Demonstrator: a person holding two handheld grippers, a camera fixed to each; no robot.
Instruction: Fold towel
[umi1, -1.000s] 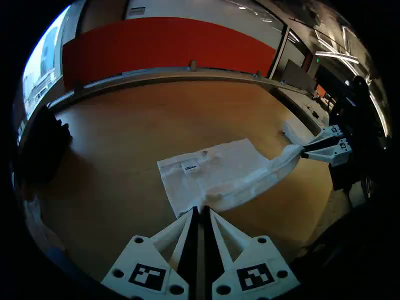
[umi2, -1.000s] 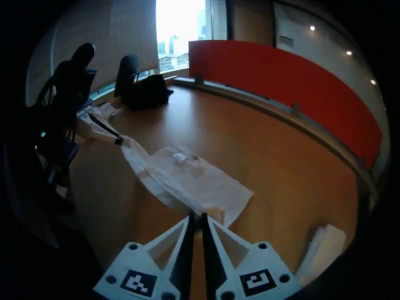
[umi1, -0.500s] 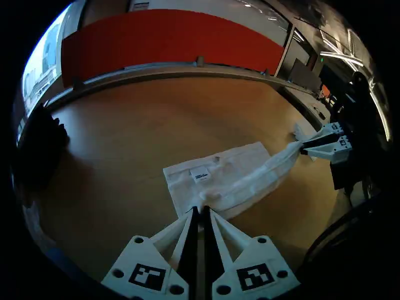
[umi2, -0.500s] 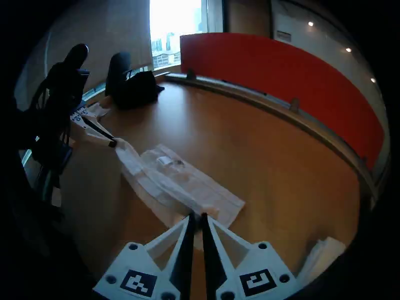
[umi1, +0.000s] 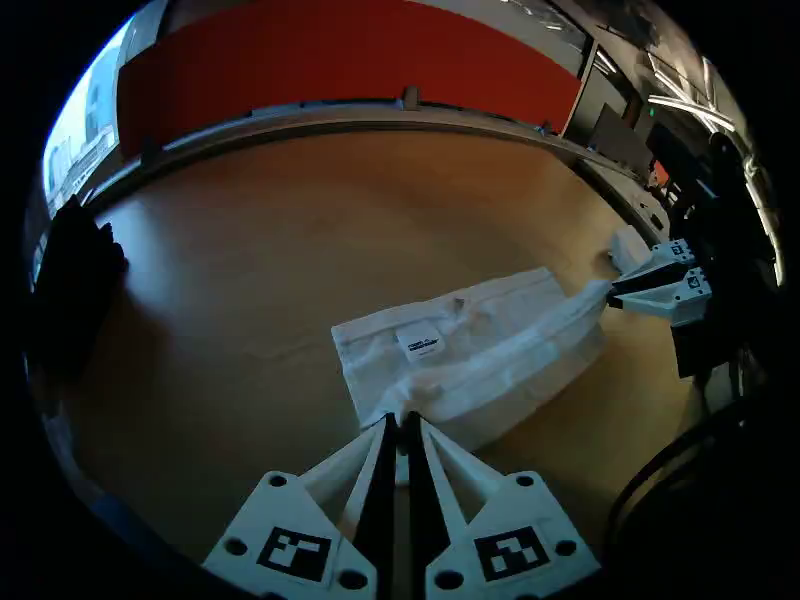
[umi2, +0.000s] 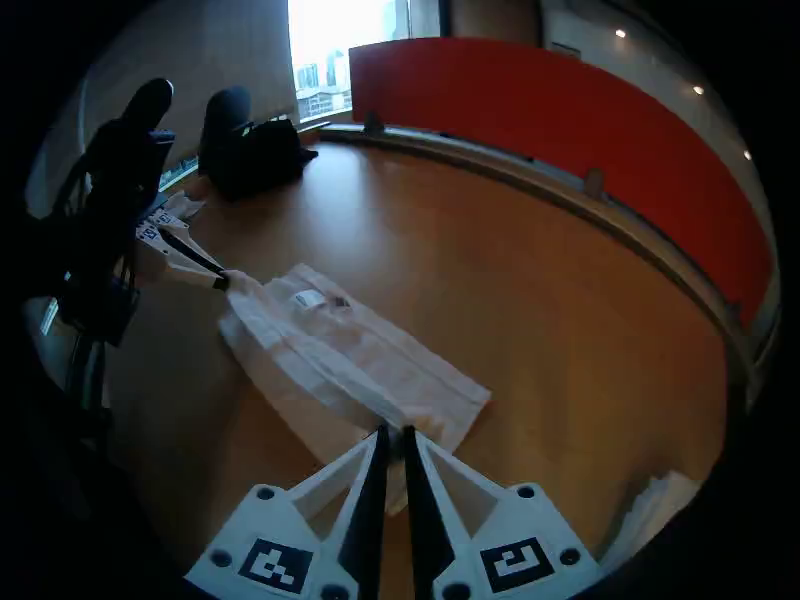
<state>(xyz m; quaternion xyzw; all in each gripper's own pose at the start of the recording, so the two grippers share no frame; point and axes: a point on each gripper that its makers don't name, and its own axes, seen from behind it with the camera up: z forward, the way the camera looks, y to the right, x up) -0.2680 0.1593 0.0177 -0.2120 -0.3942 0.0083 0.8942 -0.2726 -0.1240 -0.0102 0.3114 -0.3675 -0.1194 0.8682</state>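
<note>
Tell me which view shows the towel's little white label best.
The left gripper view: the label sits close ahead on the towel, face up and large. The right gripper view shows it small, at the towel's far end beside the left claw.

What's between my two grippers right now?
The towel: its doubled edge runs from the left gripper to the right gripper, over the table, in the left gripper view.
</note>
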